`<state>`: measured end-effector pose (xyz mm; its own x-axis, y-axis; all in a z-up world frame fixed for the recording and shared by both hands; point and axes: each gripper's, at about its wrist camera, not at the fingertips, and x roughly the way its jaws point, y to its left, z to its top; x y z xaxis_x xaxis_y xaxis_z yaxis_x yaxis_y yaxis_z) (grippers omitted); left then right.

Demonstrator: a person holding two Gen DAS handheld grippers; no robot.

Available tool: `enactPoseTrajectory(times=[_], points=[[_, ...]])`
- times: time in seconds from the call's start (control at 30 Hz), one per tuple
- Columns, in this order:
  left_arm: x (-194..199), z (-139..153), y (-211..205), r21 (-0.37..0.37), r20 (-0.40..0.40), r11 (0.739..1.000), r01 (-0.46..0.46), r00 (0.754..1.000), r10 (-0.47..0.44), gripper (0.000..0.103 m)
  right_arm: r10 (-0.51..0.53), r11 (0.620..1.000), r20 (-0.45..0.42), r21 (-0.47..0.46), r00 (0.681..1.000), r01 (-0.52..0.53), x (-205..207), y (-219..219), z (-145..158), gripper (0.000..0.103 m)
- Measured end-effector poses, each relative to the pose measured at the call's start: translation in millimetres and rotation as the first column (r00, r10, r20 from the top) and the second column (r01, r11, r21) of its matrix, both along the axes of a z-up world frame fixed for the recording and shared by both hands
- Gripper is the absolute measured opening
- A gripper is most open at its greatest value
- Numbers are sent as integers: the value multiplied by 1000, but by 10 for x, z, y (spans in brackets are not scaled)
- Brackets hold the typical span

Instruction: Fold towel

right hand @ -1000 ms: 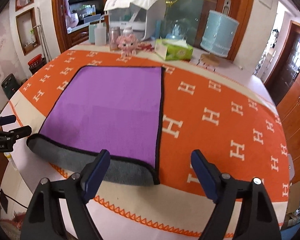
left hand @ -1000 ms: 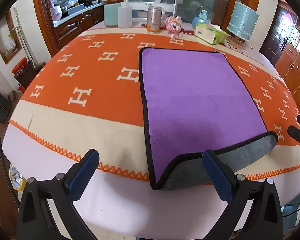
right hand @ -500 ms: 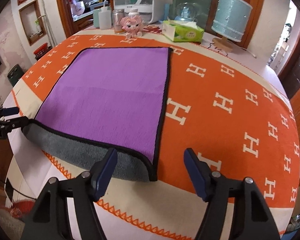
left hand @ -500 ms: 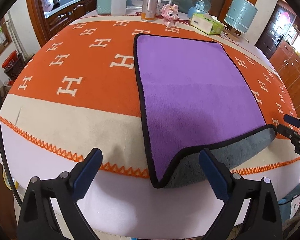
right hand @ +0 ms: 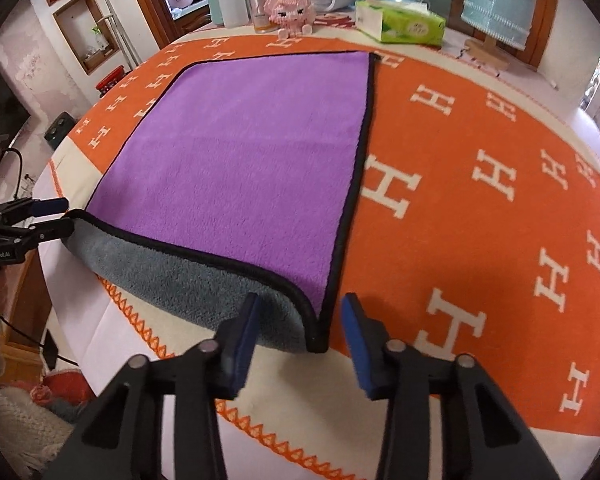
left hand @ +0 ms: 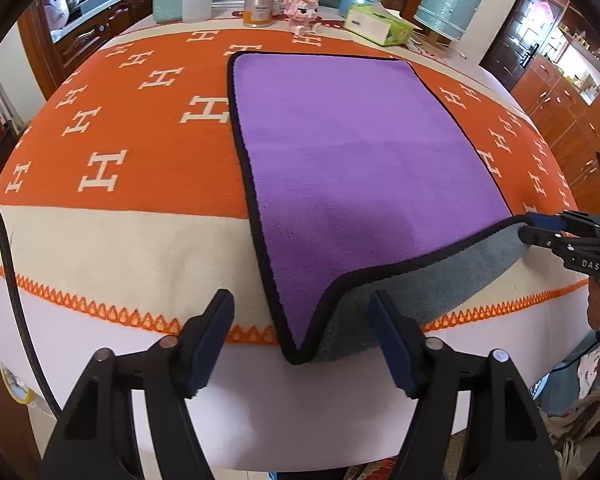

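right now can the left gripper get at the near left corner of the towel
Probably yes. The left gripper has its jaws open with the towel's near left corner hanging over the table edge just ahead, between them, and nothing lies in the gap. The right gripper is at the other corner, clear of it.

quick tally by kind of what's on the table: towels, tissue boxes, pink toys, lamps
towel: 1
tissue box: 1
pink toy: 1
lamp: 1
total: 4

Purple towel (left hand: 352, 160) lies flat, black-edged; near edge curled, grey underside showing; overhanging table edge.
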<state>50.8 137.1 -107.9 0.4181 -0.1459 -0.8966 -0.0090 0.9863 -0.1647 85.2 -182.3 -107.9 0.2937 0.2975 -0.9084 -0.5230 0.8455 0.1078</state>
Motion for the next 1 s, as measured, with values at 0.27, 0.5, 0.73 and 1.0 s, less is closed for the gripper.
enactPoseTrajectory(times=[0.27, 0.5, 0.73, 1.0], points=[[6, -58, -57, -33, -33, 998, 47, 998, -48, 33, 21, 1000, -12, 10, 1000, -21, -10, 12, 11, 11], [-11, -81, -102, -22, -37, 997, 71, 997, -71, 14, 27, 1000, 1, 6, 1000, -27, -64, 1, 60, 7], [-24, -67, -104, -8, -20, 998, 67, 998, -68, 7, 34, 999, 36, -19, 999, -34, -138, 38, 92, 5], [-56, -14, -72, 5, 6, 998, 60, 998, -60, 5, 27, 999, 72, -31, 997, -25, -174, 58, 154, 5]])
